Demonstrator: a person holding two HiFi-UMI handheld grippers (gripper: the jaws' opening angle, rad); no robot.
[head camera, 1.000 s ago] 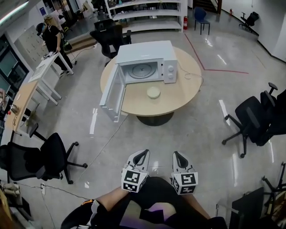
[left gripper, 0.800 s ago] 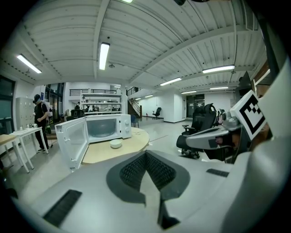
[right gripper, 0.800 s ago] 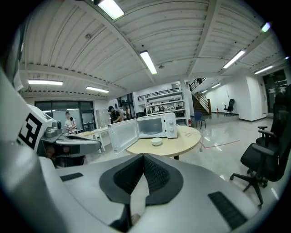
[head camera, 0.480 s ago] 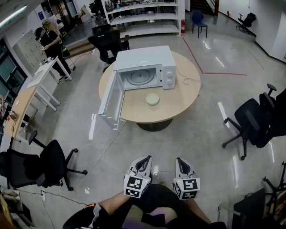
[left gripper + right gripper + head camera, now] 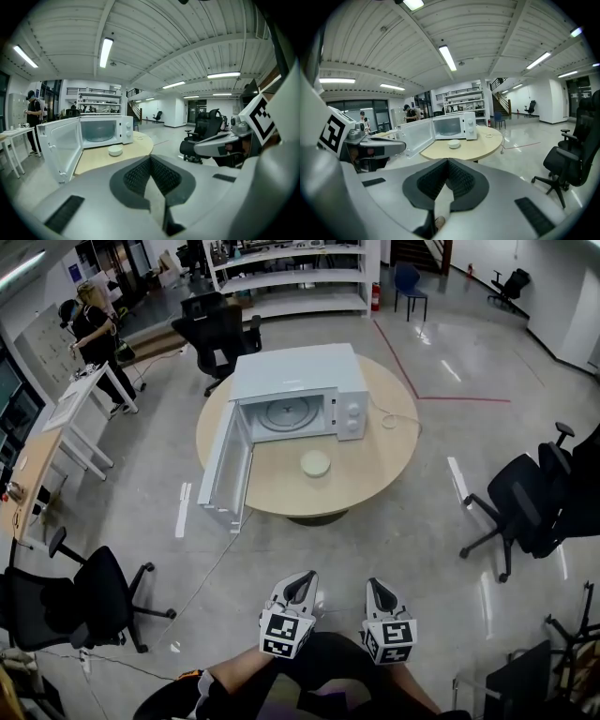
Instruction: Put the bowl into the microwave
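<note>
Head view shows one bowl, one microwave; left gripper, right gripper both closed.

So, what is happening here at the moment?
A person stands on the floor, well apart from a round table, with a left hand-held gripper and a right hand-held gripper low in front of the body. Both have their jaws together and hold nothing. On the table, the microwave has its door wide open. The bowl sits on the tabletop in front of the opening, not yet picked up.
</note>
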